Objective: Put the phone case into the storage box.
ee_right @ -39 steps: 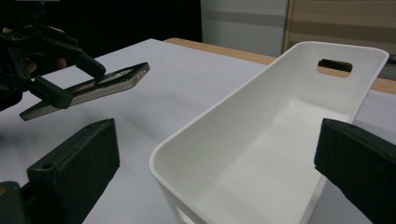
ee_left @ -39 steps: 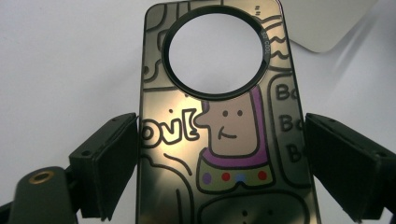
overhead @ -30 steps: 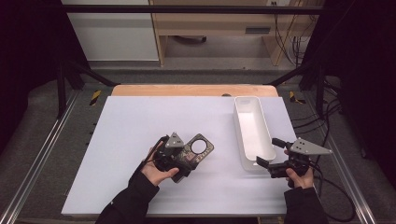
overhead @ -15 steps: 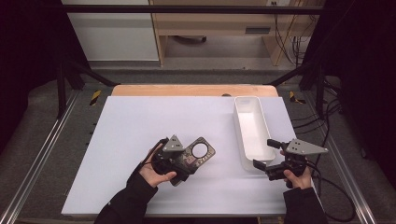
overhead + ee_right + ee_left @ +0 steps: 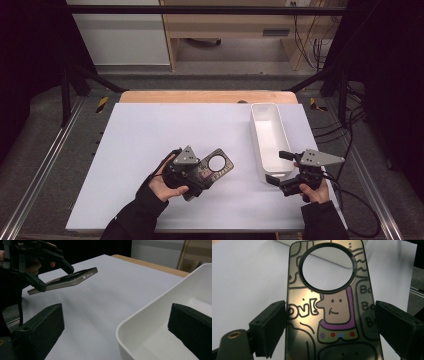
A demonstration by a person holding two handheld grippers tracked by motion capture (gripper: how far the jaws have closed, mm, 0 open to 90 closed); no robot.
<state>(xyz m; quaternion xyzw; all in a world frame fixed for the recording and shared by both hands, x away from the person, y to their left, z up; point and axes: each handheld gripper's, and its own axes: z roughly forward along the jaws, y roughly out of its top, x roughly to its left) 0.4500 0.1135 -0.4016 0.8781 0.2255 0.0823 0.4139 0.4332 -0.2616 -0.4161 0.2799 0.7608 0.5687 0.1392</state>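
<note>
L gripper [image 5: 196, 175] sat near-left on the table [image 5: 150, 130], its jaws pinching the long edges of the phone case [image 5: 212, 170] at the case's near half. In the left gripper view both pads [image 5: 270, 325] pressed the case [image 5: 329, 315] sides, with its round camera hole at the end away from the hand. The case was held off the table, slightly tilted with its far end higher, as the right gripper view showed [image 5: 67, 281]. Its long axis ran from the L hand out toward the right and a bit far, i.e. pointing at the white bin [image 5: 270, 137].

R gripper [image 5: 281, 167] was near-right, jaws spread and gripping nothing, straddling the near-left corner of the bin; in its own view one jaw stood outside the wall [image 5: 150, 322], the other over the inside. Whether it touched the rim I couldn't tell.

Key relation: the bin lay right of the case w/ bare table between, its long axis running near-to-far. The L hand had the case, so the likely move was rightward carry and drop; the R gripper at the bin's near end could get in the way or steady the bin.
</note>
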